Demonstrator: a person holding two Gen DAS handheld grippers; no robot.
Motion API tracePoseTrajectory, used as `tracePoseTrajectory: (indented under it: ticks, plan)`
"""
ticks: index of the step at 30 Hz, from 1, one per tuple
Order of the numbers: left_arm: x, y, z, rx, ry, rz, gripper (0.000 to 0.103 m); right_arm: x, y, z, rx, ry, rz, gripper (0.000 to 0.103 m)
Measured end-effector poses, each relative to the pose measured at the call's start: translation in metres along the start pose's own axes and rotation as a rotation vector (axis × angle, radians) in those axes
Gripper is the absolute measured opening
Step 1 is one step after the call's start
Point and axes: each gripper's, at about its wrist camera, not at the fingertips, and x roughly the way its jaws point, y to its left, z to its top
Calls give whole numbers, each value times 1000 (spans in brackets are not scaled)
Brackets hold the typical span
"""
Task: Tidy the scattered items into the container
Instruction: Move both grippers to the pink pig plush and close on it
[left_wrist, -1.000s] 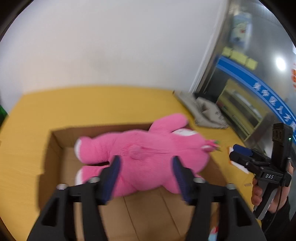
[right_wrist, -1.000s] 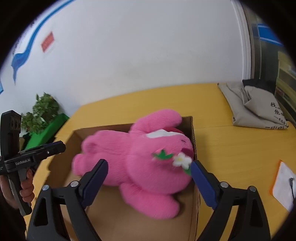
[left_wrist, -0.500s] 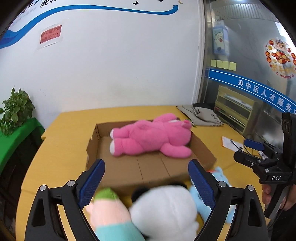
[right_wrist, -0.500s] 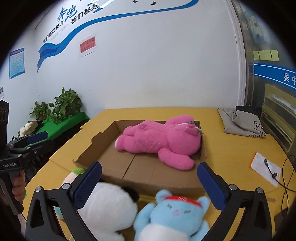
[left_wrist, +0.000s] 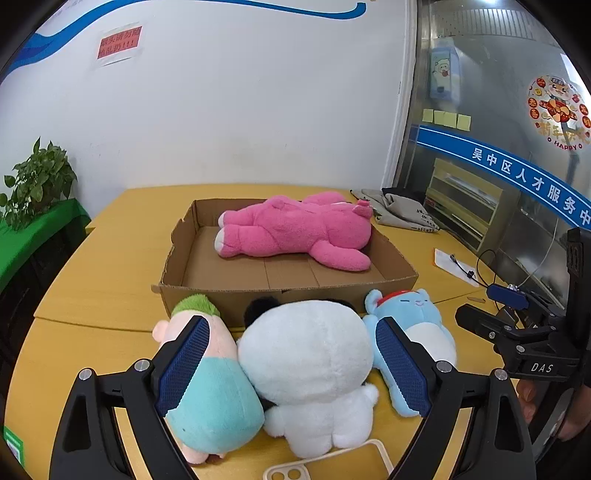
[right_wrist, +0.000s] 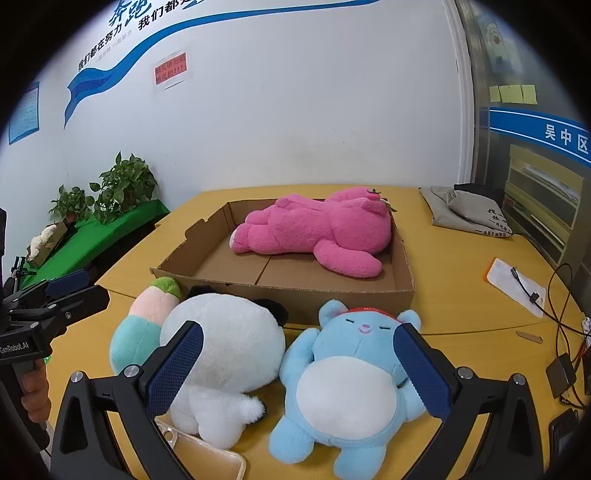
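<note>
A pink plush bear (left_wrist: 295, 230) (right_wrist: 317, 230) lies in the open cardboard box (left_wrist: 221, 295) (right_wrist: 332, 299) on the yellow table. In front of the box lie a white panda plush (left_wrist: 310, 362) (right_wrist: 225, 354), a light blue plush (left_wrist: 417, 325) (right_wrist: 351, 387) and a pink-and-teal plush with green hair (left_wrist: 207, 391) (right_wrist: 144, 321). My left gripper (left_wrist: 291, 362) is open and empty above the white panda. My right gripper (right_wrist: 299, 373) is open and empty, over the blue plush and the panda.
A clear phone case (left_wrist: 332, 461) (right_wrist: 207, 458) lies at the table's near edge. A grey cloth bag (right_wrist: 469, 214) is at the back right. Paper with a cable (right_wrist: 517, 288) and black devices (right_wrist: 561, 373) lie on the right. Potted plants (right_wrist: 122, 188) stand left.
Both grippers have let go of the pink bear in the box, opened wide and pulled back toward the near edge. The three plush toys in front of the box have come into view.
</note>
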Motion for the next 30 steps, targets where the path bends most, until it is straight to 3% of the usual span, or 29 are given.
tracePoseTrajectory:
  ticks: [10, 20, 24, 30]
  plan:
    - [8, 0, -11, -7, 17, 1, 94, 6, 8, -12, -23, 36, -12, 103]
    - [16, 29, -16, -27, 46, 9, 94, 13, 12, -19, -23, 59, 10, 103]
    - [30, 56, -18, -37, 74, 28, 94, 19, 17, -23, -27, 78, 83, 103]
    - [73, 104, -28, -71, 199, 60, 94, 41, 53, -23, -58, 116, 189, 103]
